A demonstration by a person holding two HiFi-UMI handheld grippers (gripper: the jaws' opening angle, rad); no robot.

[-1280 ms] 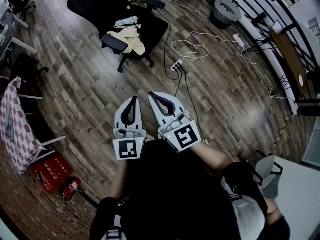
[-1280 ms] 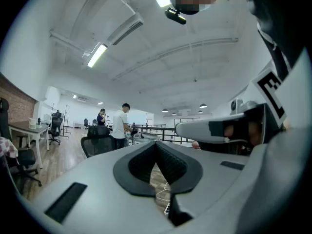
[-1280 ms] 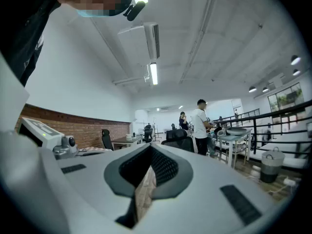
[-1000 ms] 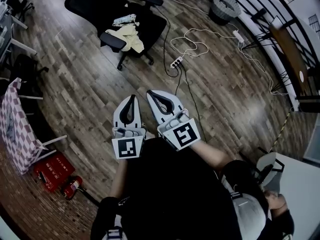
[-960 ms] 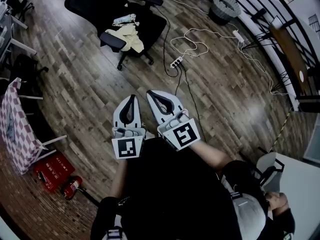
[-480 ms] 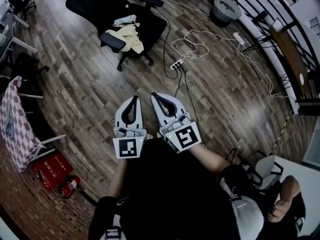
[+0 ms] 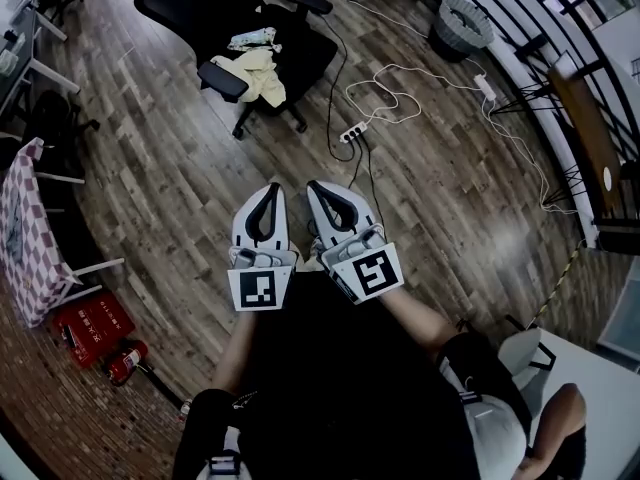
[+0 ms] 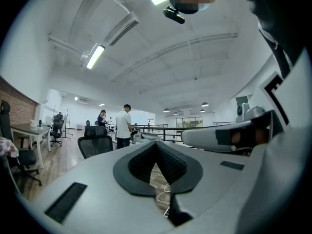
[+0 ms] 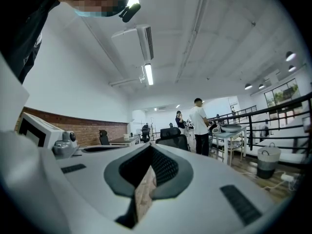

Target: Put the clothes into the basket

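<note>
A pale yellow garment (image 7: 257,74) and a small white patterned piece (image 7: 250,40) lie on the seat of a black office chair (image 7: 300,53) far ahead of me. A round mesh basket (image 7: 461,24) stands on the floor at the upper right, and also appears low at the right edge as the basket (image 9: 267,162) in the right gripper view. My left gripper (image 7: 269,186) (image 8: 157,143) and right gripper (image 7: 314,185) (image 9: 149,146) are held side by side, level, close to my body. Both are shut, with nothing between their tips. Neither is near the clothes.
A power strip (image 7: 352,131) with white and black cables lies on the wood floor between me and the chair. At the left are a checkered cloth (image 7: 25,238), a red box (image 7: 92,325) and a fire extinguisher (image 7: 122,361). Two people (image 9: 199,126) stand far off by desks.
Both grippers have drifted a little forward and sideways over the floor, still together and shut. The chair with the clothes keeps its place.
</note>
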